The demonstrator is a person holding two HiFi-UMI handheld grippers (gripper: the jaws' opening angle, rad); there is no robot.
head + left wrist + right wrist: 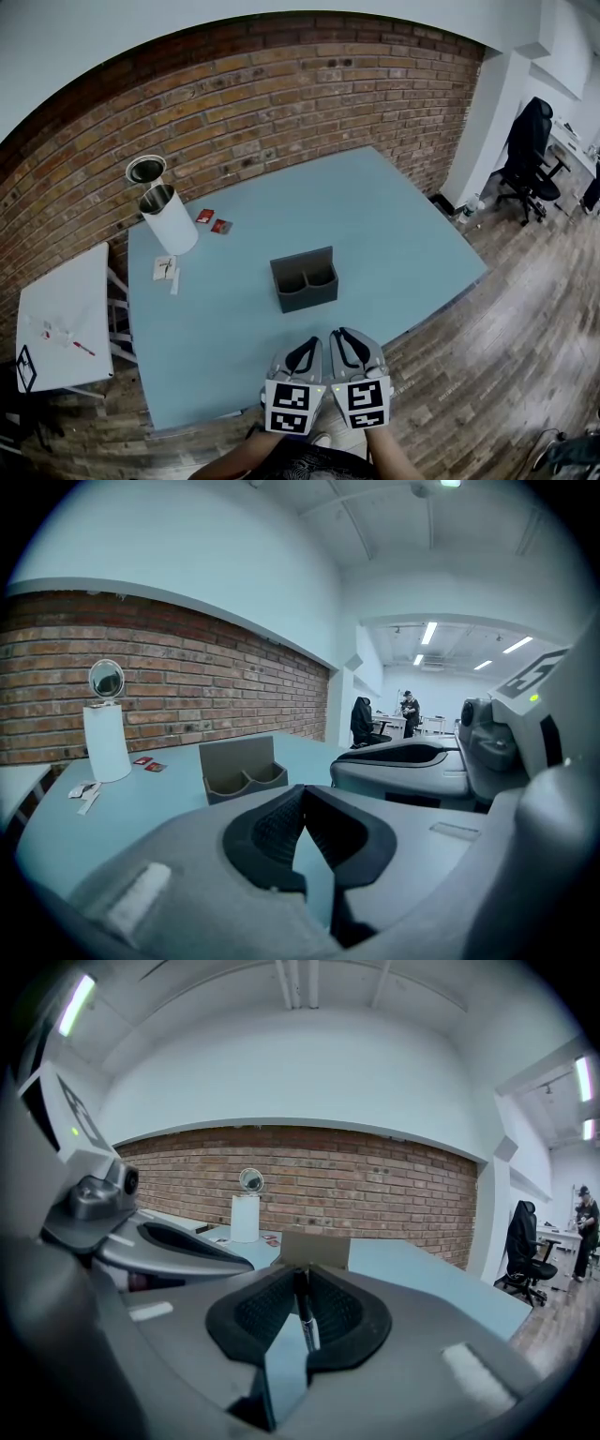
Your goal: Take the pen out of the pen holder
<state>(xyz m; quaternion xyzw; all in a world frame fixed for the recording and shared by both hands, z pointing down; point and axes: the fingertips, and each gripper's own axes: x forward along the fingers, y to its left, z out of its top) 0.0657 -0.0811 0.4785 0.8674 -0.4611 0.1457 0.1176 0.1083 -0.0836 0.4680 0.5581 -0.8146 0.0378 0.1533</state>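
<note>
Right tool (302, 1274): your jaws are closed on the pen (303, 1309). Its thin dark shaft lies along the pads, probably so it cannot swing.
Left tool (302, 791): jaws meet at the tips with nothing between them. You hold it just beside the right tool, apparently to keep it out of the way.
Pen holder (305, 279): straight ahead of both tools and apart from them. Both pockets look empty, so the pen seems to be out.
Table (403, 234): bare surface lies ahead of the tools on either side of the holder, enough room to set the pen down.
</note>
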